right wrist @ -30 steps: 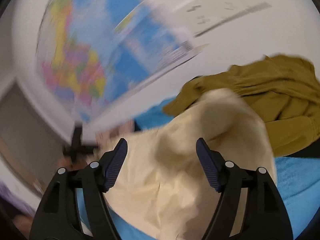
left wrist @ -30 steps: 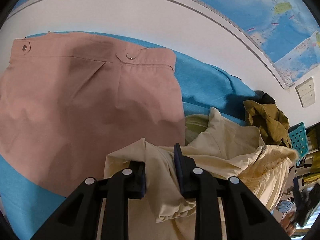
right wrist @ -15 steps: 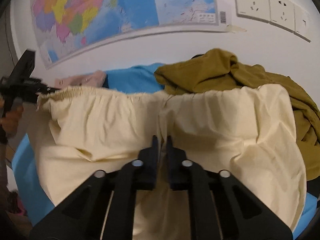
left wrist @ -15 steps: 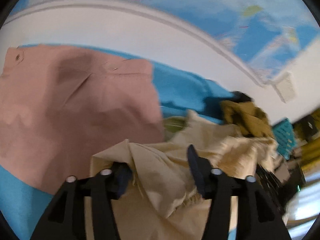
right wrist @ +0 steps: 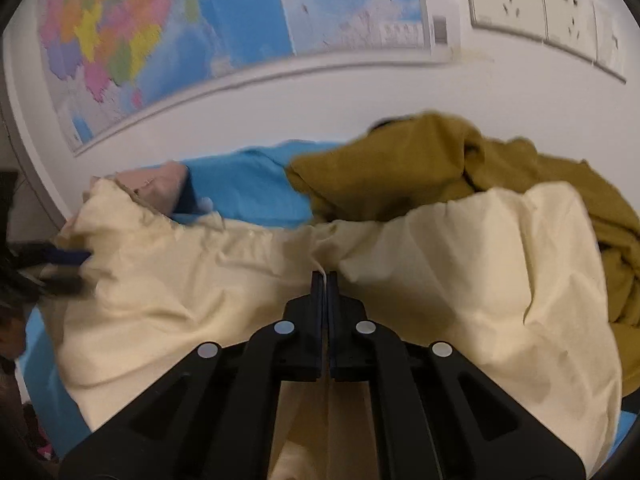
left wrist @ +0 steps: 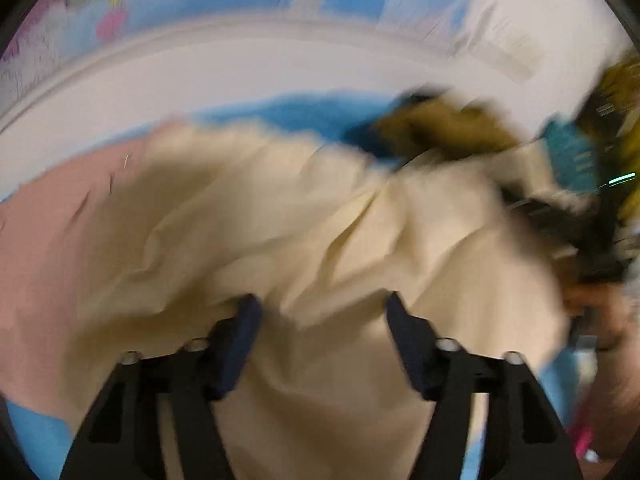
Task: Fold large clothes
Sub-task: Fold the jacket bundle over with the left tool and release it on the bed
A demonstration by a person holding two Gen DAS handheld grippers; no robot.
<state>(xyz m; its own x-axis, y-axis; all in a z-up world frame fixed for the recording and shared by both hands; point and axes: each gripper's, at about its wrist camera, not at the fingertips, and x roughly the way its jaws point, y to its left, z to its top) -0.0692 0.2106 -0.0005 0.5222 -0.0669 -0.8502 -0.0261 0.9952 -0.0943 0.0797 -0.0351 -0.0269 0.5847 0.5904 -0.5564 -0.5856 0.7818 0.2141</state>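
Note:
A large cream garment (left wrist: 320,240) lies rumpled across the blue-covered surface (right wrist: 248,184); it also fills the right wrist view (right wrist: 460,280). My left gripper (left wrist: 320,312) is open, its fingers spread over the cream cloth; the view is blurred. My right gripper (right wrist: 325,280) is shut on a fold of the cream garment. The left gripper shows at the far left of the right wrist view (right wrist: 60,264), at the garment's other end.
A pink garment (left wrist: 48,240) lies flat at the left, partly under the cream one. An olive-brown garment (right wrist: 460,168) is heaped at the back right. A wall map (right wrist: 200,24) and sockets (right wrist: 540,4) are behind. A teal basket (left wrist: 572,156) stands at the right.
My left gripper has let go of the cream garment, opened wide and swung right. My right gripper has closed on the cloth and holds it.

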